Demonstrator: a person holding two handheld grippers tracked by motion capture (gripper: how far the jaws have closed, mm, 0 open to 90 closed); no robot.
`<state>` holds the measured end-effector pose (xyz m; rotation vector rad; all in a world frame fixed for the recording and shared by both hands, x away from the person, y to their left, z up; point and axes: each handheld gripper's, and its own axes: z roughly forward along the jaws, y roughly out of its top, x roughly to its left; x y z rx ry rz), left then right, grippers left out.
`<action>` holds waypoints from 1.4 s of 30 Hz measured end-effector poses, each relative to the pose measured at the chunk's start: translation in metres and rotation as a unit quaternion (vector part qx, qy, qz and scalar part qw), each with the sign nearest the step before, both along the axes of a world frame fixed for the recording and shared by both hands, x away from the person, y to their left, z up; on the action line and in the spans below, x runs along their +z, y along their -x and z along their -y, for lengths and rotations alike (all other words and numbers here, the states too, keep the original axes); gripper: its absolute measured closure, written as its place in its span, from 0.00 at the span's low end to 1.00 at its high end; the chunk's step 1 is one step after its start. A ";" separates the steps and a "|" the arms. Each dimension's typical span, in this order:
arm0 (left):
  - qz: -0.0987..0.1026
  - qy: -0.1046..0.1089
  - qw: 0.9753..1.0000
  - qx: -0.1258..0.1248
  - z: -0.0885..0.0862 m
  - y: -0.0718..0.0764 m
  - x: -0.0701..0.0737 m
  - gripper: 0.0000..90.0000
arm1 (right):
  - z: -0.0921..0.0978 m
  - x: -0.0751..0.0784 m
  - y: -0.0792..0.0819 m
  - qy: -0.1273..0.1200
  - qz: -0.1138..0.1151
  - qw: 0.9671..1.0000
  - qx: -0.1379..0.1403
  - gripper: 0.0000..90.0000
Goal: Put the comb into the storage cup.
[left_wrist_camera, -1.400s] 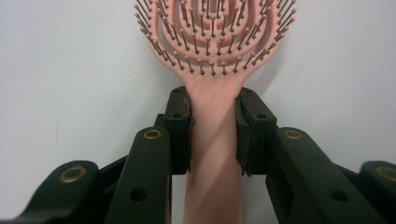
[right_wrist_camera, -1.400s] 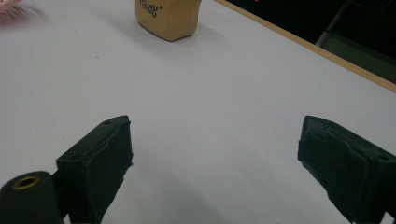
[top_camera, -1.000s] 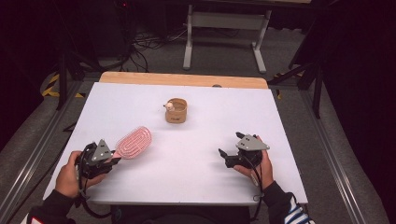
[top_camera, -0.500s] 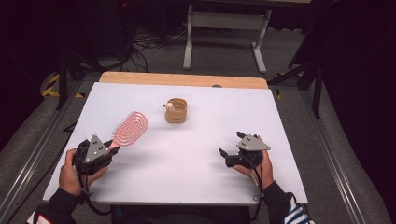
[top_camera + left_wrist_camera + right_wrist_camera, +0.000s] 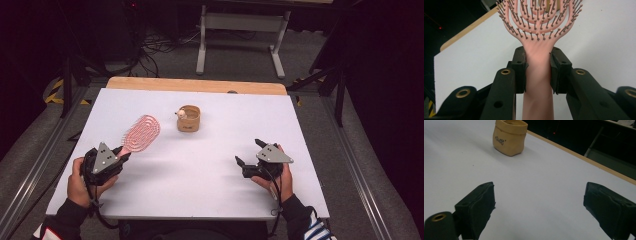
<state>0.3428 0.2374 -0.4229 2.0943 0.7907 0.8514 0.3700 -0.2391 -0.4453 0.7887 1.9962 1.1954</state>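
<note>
The pink hairbrush (image 5: pixel 140 134) is held by its handle between the jaws of the left tongs (image 5: pixel 121 156) at the near left of the white table (image 5: pixel 225 195); its bristled head is raised off the table and angled toward the far right. In the left gripper view the handle (image 5: pixel 537 75) is clamped from both sides. A tan pouch (image 5: pixel 188 118) stands just right of the brush head. The right tongs (image 5: pixel 246 159) are spread wide and empty at the near right, well apart from the pouch.
</note>
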 end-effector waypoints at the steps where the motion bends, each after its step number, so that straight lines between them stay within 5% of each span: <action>1: 0.005 -0.001 1.000 -0.001 0.001 0.000 0.000 0.78 | -0.001 0.001 0.001 -0.001 0.005 1.000 0.000 0.12; 11: 0.024 0.016 0.999 -0.013 0.016 -0.006 0.002 0.78 | -0.007 0.003 -0.001 -0.012 0.001 1.000 0.014 0.10; 26: 0.042 0.040 0.998 -0.038 0.043 -0.011 0.002 0.78 | -0.027 0.021 -0.004 -0.061 0.004 0.998 0.033 0.07; 42: 0.063 0.074 0.994 -0.055 0.078 -0.018 0.005 0.78 | -0.057 0.048 -0.009 -0.140 -0.007 0.988 0.072 0.06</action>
